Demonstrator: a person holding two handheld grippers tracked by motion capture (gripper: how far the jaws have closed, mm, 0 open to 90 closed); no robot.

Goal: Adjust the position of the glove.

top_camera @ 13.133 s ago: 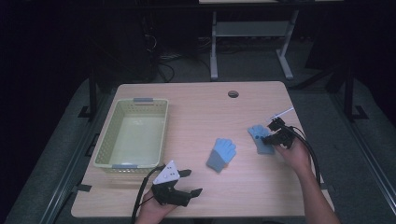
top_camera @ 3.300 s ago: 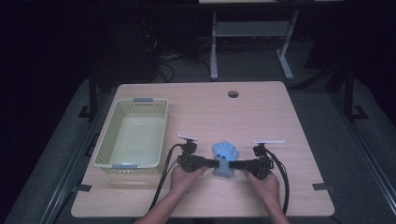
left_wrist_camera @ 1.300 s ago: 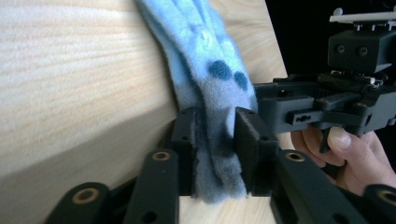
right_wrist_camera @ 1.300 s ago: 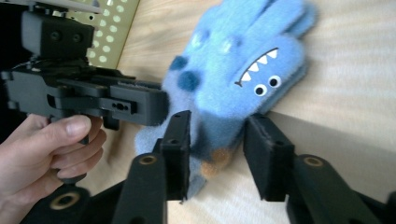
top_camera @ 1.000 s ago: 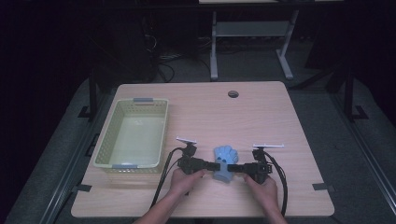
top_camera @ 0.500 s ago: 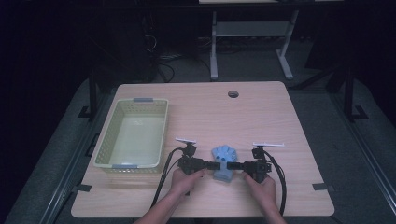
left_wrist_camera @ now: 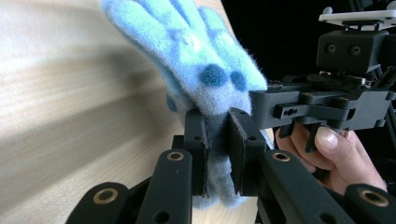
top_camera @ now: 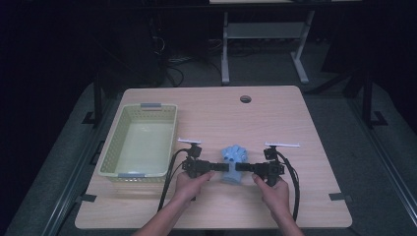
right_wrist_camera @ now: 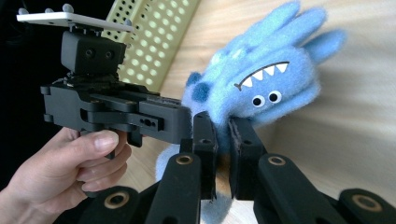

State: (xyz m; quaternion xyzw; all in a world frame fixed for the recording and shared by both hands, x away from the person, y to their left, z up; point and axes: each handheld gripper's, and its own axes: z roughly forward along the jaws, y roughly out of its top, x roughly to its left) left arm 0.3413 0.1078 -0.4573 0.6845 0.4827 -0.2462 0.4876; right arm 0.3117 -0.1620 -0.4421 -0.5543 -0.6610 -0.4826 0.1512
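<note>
Low centre of the high view: two forearms entering from the bottom edge, each hand wrapped round a hand-held gripper. Left hand-held gripper just left of centre, right hand-held gripper just right of centre, pointing at each other, tips nearly meeting. Between them, a blue plush glove, fuzzy, with darker blue spots, sitting in the lower middle of the worktop.

In the left gripper view, bottom centre: left hand-held gripper nearly closed, jaws just drawn in further, pads pinching a fold of the blue plush glove at its lower end; plush fingers fanning toward the upper left of the frame. At right, the other gripper's black body held by a hand, also biting into the same cloth.

In the right gripper view, bottom centre: right hand-held gripper clamped almost fully together, jaws just drawn tight on the cuff end of the blue plush glove. Stitched teeth and two small eyes facing the camera, fingers spreading to the upper right. At left, a hand gripping the other tool.

Farther up the high view, left of the glove: a pale yellow-green basket, well apart from the glove. Beyond, near the worktop's far edge, a small round hole.
</note>
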